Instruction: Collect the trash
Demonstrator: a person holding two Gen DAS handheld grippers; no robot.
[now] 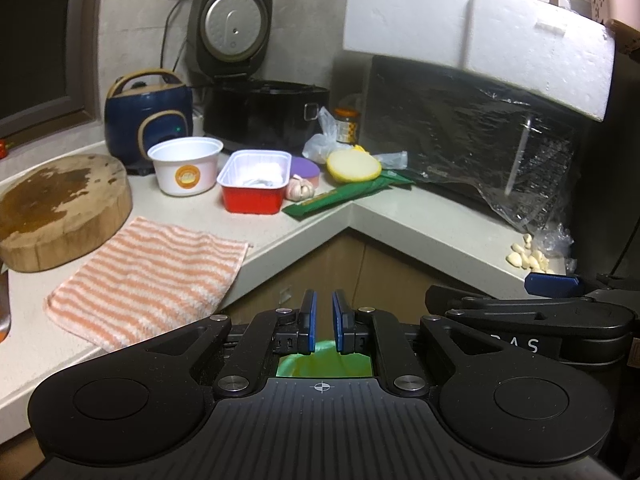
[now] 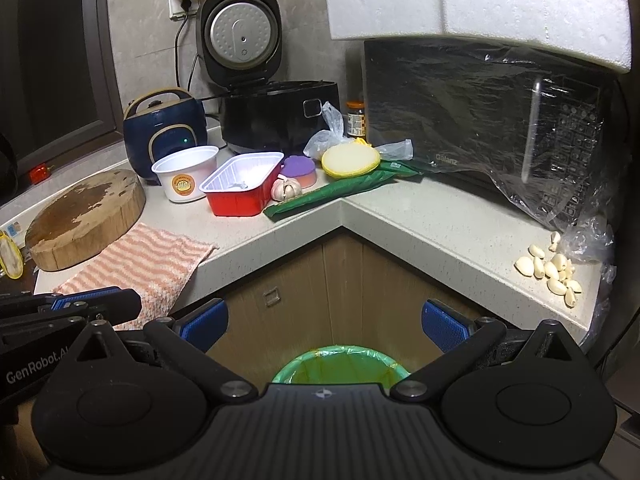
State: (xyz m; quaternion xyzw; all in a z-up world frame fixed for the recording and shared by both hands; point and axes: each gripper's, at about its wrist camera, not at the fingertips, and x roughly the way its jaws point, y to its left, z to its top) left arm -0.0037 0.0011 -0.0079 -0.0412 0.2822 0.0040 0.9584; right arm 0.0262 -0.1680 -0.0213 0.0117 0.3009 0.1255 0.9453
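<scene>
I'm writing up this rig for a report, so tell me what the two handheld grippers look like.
Both are matte black plastic. The left gripper and right gripper each have two blue ribbed pads on jointed black link arms with silver pivot pins, round discs either side, and a ridged top plate bearing a small white crosshair mark. White "GenRobot.AI" lettering shows on the left one's side. No sleeves or cables show.

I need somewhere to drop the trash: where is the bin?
The green-lined bin stands on the floor in the counter's inner corner, low in the right wrist view, below the right gripper.
</scene>
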